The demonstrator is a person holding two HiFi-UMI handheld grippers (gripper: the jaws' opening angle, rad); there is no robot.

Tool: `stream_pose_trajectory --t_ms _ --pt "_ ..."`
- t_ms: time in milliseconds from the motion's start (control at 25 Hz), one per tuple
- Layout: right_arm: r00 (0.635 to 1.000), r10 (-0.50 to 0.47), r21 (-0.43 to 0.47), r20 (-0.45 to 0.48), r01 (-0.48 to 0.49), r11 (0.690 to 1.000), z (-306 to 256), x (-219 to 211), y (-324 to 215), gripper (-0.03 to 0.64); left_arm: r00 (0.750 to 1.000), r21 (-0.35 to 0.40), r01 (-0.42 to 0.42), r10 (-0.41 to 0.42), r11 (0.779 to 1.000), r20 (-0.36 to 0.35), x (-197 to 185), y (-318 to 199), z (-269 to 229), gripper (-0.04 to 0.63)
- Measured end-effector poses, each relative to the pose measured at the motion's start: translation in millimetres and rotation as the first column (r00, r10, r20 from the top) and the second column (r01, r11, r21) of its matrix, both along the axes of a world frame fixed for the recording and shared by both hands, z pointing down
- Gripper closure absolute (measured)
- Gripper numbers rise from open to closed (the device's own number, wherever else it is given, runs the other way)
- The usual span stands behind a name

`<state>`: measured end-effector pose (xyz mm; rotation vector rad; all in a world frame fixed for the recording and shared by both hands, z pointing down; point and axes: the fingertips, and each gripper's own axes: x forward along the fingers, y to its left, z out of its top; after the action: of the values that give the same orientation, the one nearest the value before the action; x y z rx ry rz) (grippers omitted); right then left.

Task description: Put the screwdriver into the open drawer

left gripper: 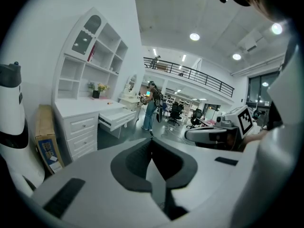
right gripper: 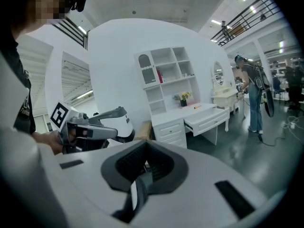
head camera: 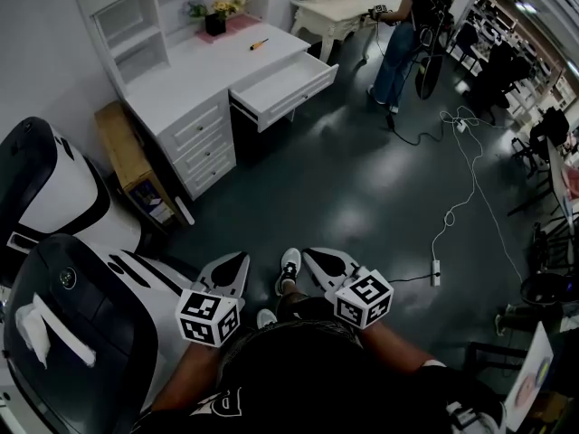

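Desk (head camera: 181,75) in white stood against the wall, its drawer (head camera: 288,81) pulled out at the right end. Left gripper (head camera: 237,260) and right gripper (head camera: 312,255) hung well apart from it, each with jaws pressed together on nothing. The screwdriver (head camera: 260,44) lay on the desktop near its right edge, behind the drawer.

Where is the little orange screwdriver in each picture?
Head view: small orange-handled screwdriver on the white desk, upper middle.
Left gripper view: the screwdriver is a tiny orange speck on that desk, left of centre.
Right gripper view: a tiny speck on the desk, right of centre.
Shared landmark: the open white drawer, just below it in every view.
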<state>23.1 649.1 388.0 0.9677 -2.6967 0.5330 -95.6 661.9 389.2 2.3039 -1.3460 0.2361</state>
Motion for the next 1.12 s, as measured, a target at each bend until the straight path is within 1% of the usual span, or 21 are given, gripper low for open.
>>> stream_pose_trajectory --t_ms 240,520,800,1120 --pt "1.0 0.008 -0.017 0.025 -0.008 1.0 4 -5 -31 0.606 1.0 -0.016 -0.003 0.003 1.0 0.004 0 -27 3 0.58" --pt "0.999 0.013 -0.029 0.035 -0.012 1.0 7 -8 -79 0.607 1.0 -0.032 0.012 -0.012 0.999 0.004 -5 -73 4 0.58" --pt "0.999 0.006 -0.041 0.037 -0.004 0.999 9 -13 -142 0.606 1.0 -0.041 0.006 -0.006 0.999 0.012 -5 -124 5 0.58" --pt "0.999 -0.004 -0.05 0.042 0.006 0.999 9 -10 -209 0.606 0.999 -0.041 0.033 -0.032 0.999 0.023 -10 -190 2 0.58"
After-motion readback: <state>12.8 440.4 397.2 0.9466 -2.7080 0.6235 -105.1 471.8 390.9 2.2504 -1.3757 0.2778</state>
